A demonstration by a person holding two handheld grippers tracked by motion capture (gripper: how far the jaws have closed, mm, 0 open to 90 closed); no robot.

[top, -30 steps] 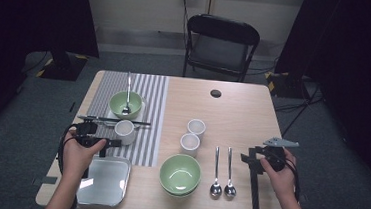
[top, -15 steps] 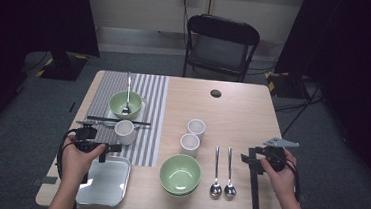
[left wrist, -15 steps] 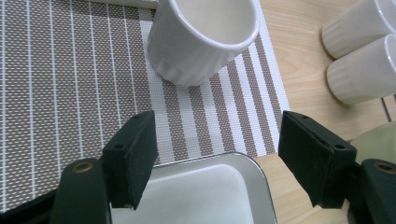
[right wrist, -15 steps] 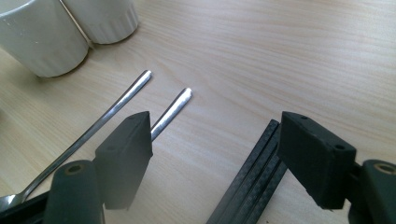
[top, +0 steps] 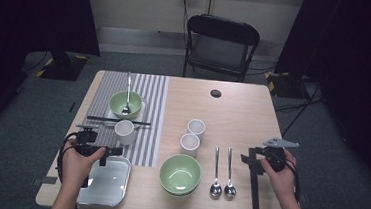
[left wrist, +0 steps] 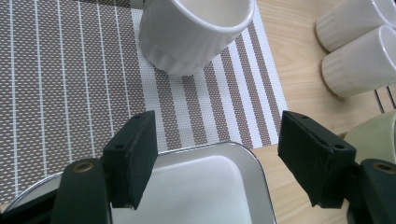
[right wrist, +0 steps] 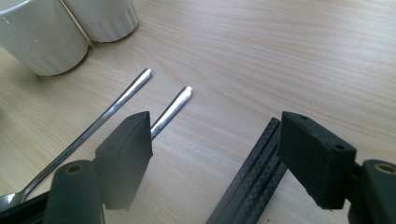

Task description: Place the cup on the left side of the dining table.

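Tray (left wrist: pixel 205 186) sits right under the wide, empty left claw (left wrist: pixel 215 163), so a low push could bump the white cup (left wrist: pixel 196 32) over.

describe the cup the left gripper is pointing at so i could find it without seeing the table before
Start at the striped placemat on the left half of the table. Near its front edge, just behind the metal tray, stands a white ribbed cup. It is the one cup on the mat, next to black chopsticks; the other two white cups stand together on bare wood.
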